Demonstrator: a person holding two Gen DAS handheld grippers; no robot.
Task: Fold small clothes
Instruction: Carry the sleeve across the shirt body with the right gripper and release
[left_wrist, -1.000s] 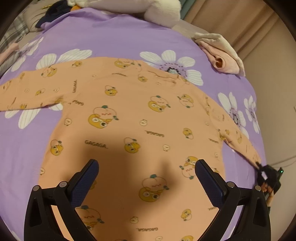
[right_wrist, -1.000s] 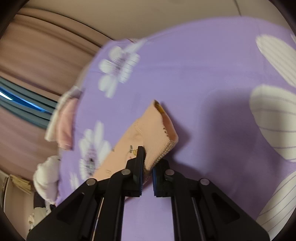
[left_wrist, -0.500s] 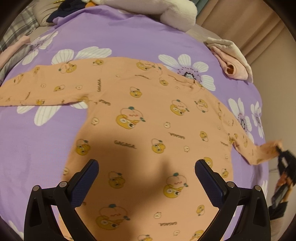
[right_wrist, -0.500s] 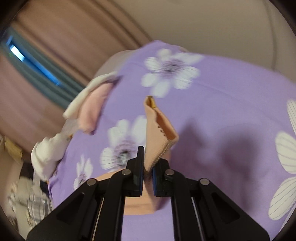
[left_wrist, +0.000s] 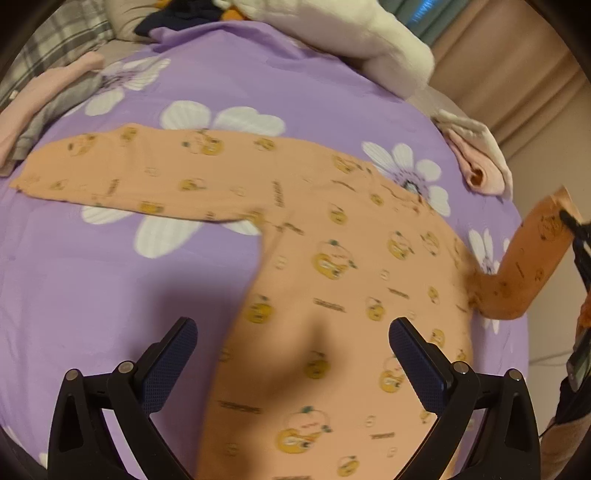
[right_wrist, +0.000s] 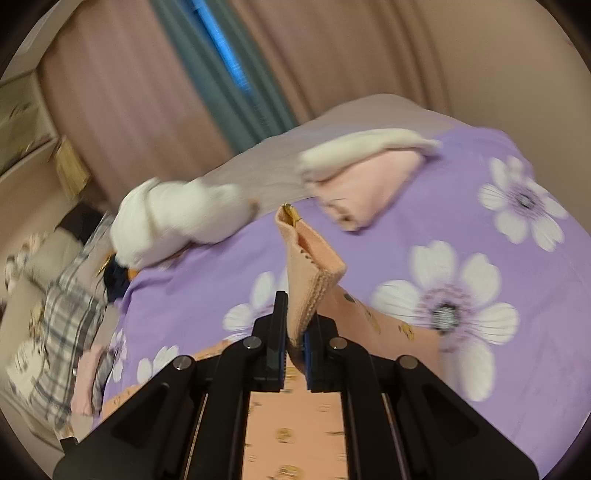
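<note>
Your shirt (left_wrist: 332, 280) lies on the bed (left_wrist: 110, 280). Its right sleeve (left_wrist: 532, 258) is up. Folded clothes (left_wrist: 476, 158) sit far right.

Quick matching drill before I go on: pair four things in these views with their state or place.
Things:
1. left tool
2. right tool
3. far sleeve
4. folded pink garment

States:
A. lies flat on the purple sheet
B. open above the shirt body
C. sits at the bed edge near the curtain
D. shut on the sleeve cuff

Pairs: 1-B, 2-D, 3-A, 4-C
</note>
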